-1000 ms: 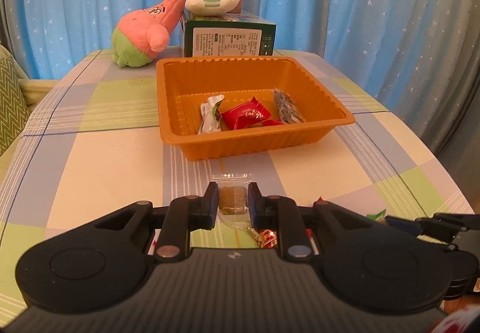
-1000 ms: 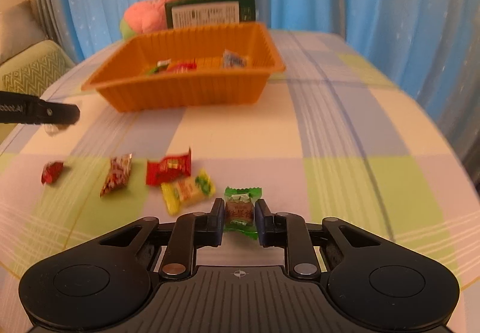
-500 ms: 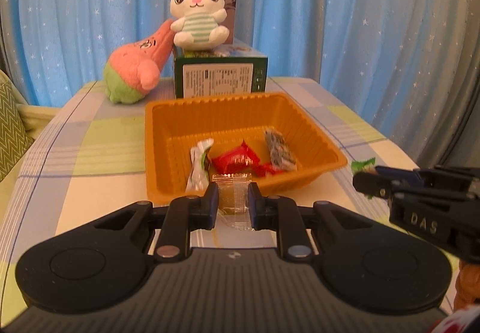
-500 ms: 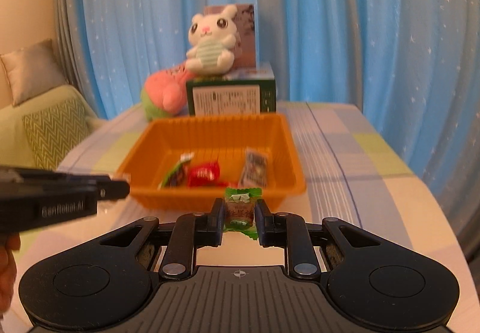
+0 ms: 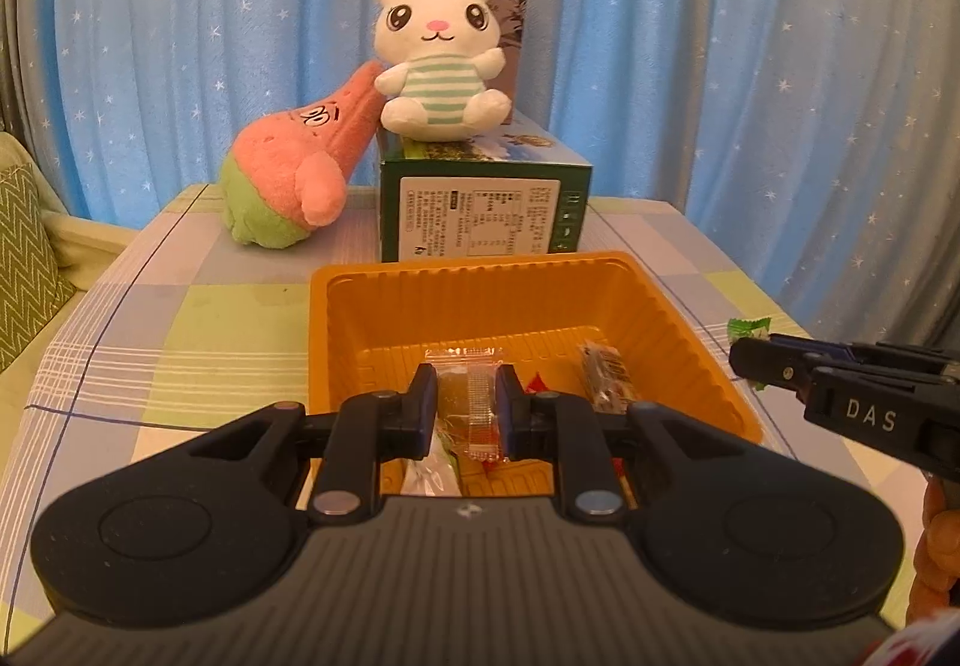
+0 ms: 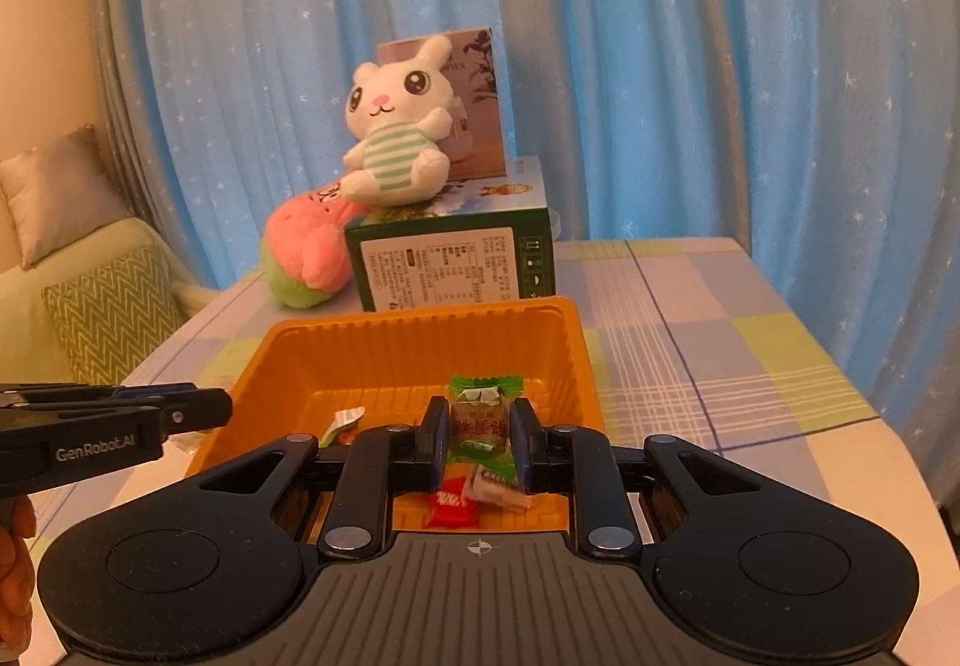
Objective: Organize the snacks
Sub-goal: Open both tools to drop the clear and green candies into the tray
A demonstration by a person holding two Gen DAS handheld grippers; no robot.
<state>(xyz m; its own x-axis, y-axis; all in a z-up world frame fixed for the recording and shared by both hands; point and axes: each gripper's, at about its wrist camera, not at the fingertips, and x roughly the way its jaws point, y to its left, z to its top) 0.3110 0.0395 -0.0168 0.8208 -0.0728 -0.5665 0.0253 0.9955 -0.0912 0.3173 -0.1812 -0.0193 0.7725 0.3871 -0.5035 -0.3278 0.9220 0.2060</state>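
My left gripper [image 5: 465, 402] is shut on a clear-wrapped brown candy [image 5: 468, 396] and holds it over the near part of the orange tray [image 5: 480, 270]. My right gripper [image 6: 478, 429] is shut on a green-wrapped candy [image 6: 480, 420] and holds it over the same tray [image 6: 420, 324]. Several wrapped snacks lie in the tray, among them a dark one [image 5: 606, 375] and a red one [image 6: 450, 507]. The right gripper shows at the right of the left wrist view [image 5: 744, 357]. The left gripper shows at the left of the right wrist view [image 6: 216, 408].
Behind the tray stands a green box [image 5: 480, 210] with a white plush rabbit [image 5: 438, 60] on it and a pink and green plush [image 5: 294, 174] beside it. The table has a checked cloth [image 6: 690, 330]. A sofa with a cushion [image 6: 114, 312] is at the left.
Both grippers have risen from the table with their candies and moved forward over the orange tray. The loose candies on the cloth have dropped out of view.
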